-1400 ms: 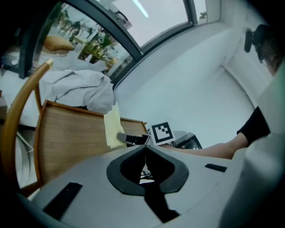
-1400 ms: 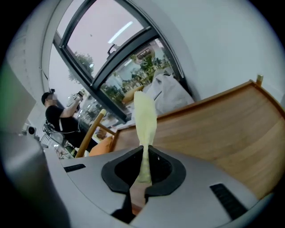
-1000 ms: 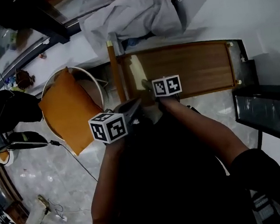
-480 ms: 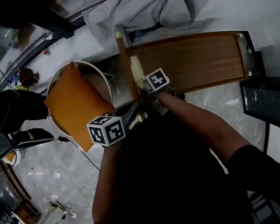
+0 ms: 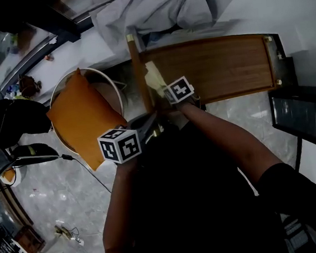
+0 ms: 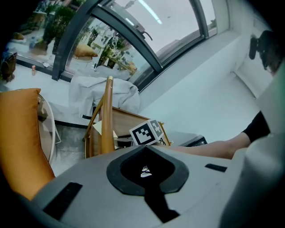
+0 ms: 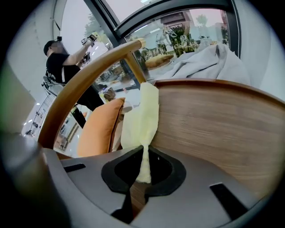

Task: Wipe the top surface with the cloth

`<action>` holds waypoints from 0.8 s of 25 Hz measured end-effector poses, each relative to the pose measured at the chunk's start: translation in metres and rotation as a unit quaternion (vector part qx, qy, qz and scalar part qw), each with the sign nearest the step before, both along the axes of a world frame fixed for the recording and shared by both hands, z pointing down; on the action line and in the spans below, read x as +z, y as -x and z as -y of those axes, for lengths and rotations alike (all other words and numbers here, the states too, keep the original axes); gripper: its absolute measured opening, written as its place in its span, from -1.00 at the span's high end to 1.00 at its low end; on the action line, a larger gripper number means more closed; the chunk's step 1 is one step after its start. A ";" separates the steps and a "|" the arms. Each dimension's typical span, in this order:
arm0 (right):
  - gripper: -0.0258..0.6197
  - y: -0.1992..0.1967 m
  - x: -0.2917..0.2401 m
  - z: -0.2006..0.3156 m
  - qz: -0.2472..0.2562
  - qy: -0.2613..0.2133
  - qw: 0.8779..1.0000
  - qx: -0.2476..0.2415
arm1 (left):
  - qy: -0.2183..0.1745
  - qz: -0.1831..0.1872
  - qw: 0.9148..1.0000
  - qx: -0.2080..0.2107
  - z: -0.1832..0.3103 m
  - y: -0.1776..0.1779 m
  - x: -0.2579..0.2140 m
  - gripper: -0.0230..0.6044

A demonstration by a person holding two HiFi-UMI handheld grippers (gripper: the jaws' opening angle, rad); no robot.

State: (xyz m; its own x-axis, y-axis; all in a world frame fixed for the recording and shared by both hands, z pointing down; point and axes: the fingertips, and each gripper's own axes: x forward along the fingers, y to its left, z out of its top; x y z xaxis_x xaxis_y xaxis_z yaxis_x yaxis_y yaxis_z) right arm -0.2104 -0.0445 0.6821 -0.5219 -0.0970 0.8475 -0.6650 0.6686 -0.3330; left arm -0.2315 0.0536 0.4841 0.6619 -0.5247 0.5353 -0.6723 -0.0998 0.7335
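The right gripper (image 7: 143, 176) is clenching its jaws on a pale yellow cloth (image 7: 141, 116). It is pinching one narrow fold, while the rest of the cloth is fanning out ahead of the jaws and lying flat against the brown wooden worktop (image 7: 213, 124). In the head view the cloth is sitting at the left end of the worktop, just beside a curved wooden rail (image 5: 138, 69) running along that end, and the right gripper is hovering directly over it, with the person's right forearm (image 5: 226, 138) reaching in from below.

The left gripper (image 6: 146, 171) is keeping its jaws pressed together with nothing gripped between them. It is hanging off the worktop, nearer the person's body and to the left of the right gripper, and looking toward the rail and the worktop's end.

To the left of the rail, a flat orange cushion (image 5: 81, 117) is leaning tilted in a white round-framed chair (image 5: 110, 83). A crumpled pale grey fabric (image 5: 151, 8) is lying in a heap beyond the worktop's far left corner, by the window ledge. A pale stone floor (image 5: 70, 199) is showing beneath the chair
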 end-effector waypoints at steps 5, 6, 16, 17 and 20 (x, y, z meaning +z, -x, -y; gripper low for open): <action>0.82 -0.023 0.000 0.008 0.001 0.010 1.000 0.015 | 0.002 -0.005 1.000 0.008 0.007 -0.021 -0.001 0.89; 0.82 -0.029 0.000 0.010 0.001 0.010 1.000 0.018 | 0.001 -0.005 1.000 0.010 0.009 -0.026 -0.002 0.89; 0.82 -0.112 -0.002 0.033 -0.022 0.022 0.999 0.042 | 0.002 -0.018 0.999 0.026 0.037 -0.090 -0.005 0.89; 0.82 -0.119 -0.002 0.034 -0.021 0.024 0.999 0.043 | 0.003 -0.019 0.999 0.028 0.039 -0.096 -0.005 0.89; 0.82 -0.139 -0.002 0.039 -0.019 0.025 0.998 0.049 | 0.008 -0.020 0.999 0.036 0.045 -0.115 -0.001 0.89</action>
State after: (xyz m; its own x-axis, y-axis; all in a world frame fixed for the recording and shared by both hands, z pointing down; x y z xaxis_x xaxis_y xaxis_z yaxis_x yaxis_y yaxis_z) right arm -0.0718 -0.0837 0.6797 -0.4792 -0.1032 0.8716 -0.7397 0.5820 -0.3378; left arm -0.1169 0.0090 0.4828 0.7185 -0.4673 0.5151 -0.6337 -0.1349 0.7617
